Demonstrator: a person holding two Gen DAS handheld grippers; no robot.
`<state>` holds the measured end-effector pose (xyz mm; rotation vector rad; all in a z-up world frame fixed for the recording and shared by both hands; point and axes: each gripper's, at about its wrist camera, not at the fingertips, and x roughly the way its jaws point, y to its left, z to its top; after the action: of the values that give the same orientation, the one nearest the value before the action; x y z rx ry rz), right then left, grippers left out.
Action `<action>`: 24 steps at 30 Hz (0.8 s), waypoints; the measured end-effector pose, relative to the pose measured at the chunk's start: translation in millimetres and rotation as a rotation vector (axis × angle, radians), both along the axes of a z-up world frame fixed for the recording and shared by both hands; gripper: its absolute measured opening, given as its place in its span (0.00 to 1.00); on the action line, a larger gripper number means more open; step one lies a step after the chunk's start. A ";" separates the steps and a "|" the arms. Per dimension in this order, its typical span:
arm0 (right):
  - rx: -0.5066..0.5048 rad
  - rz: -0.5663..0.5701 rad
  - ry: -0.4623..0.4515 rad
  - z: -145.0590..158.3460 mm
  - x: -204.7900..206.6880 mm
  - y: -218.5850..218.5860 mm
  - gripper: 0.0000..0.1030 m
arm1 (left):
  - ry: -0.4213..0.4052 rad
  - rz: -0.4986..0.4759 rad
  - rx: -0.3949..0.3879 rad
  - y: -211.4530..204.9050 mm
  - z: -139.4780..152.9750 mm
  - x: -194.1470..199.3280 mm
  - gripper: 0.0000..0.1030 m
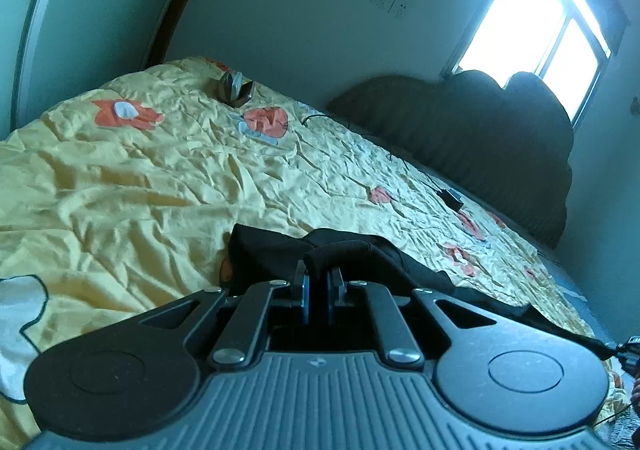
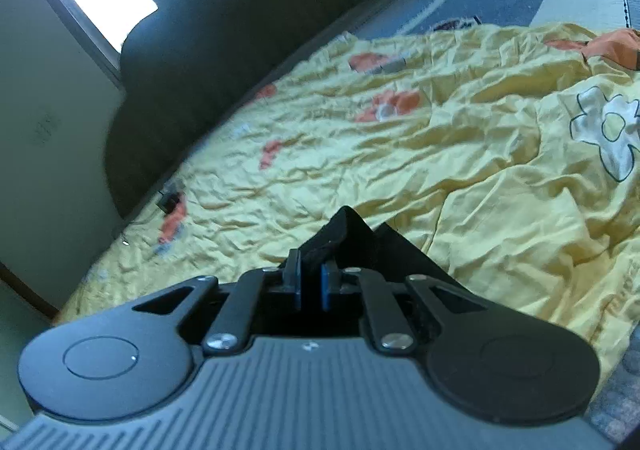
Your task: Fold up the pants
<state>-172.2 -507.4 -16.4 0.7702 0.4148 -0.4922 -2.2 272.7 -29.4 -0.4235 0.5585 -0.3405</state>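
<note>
Crumpled yellow bedding [image 1: 152, 178] printed with orange and white flowers covers the bed, with a dark scalloped headboard [image 1: 480, 138] against the wall and a bright window [image 1: 536, 30] behind it. On the spread, well away from the work, sit a small metallic object [image 1: 235, 90] near the far corner and a black charger with its cord [image 1: 450, 196] close to the headboard. The black pants [image 1: 276, 250] lie bunched on the bedding right at the nose of both tools. In the left wrist view, the left gripper [image 1: 319, 282] has its jaws drawn nearly together on a thick rolled fold of the black cloth, which rises out from between the blue pads and drapes away to the right along the bed's edge. In the right wrist view, the right gripper [image 2: 311, 282] is likewise clamped narrow on the pants [image 2: 352, 242]; a peaked edge of the fabric sticks up from between its fingers, and the rest spreads down to the right as a dark triangular flap over the yellow cover. That view is tilted and slightly blurred towards the headboard side. Each tool thus has hold of a separate bunch of the same garment.
</note>
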 end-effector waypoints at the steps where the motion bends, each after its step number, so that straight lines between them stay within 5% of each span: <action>1: 0.004 -0.003 0.006 -3.3 -4.8 -1.3 0.10 | 0.004 0.001 -0.008 3.1 -0.9 -0.8 0.08; 16: 0.142 -0.047 0.120 -67.6 -24.1 -31.1 0.10 | 0.034 -0.012 -0.037 20.1 -5.3 -6.4 0.08; 24: 0.155 -0.055 -0.006 -28.3 -38.8 -25.4 0.10 | -0.029 -0.014 -0.069 18.0 17.6 -10.2 0.08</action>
<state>-211.0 -532.8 -44.8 0.9341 0.4309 -0.5131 -12.5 290.6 -11.9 -0.4804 0.5223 -0.3793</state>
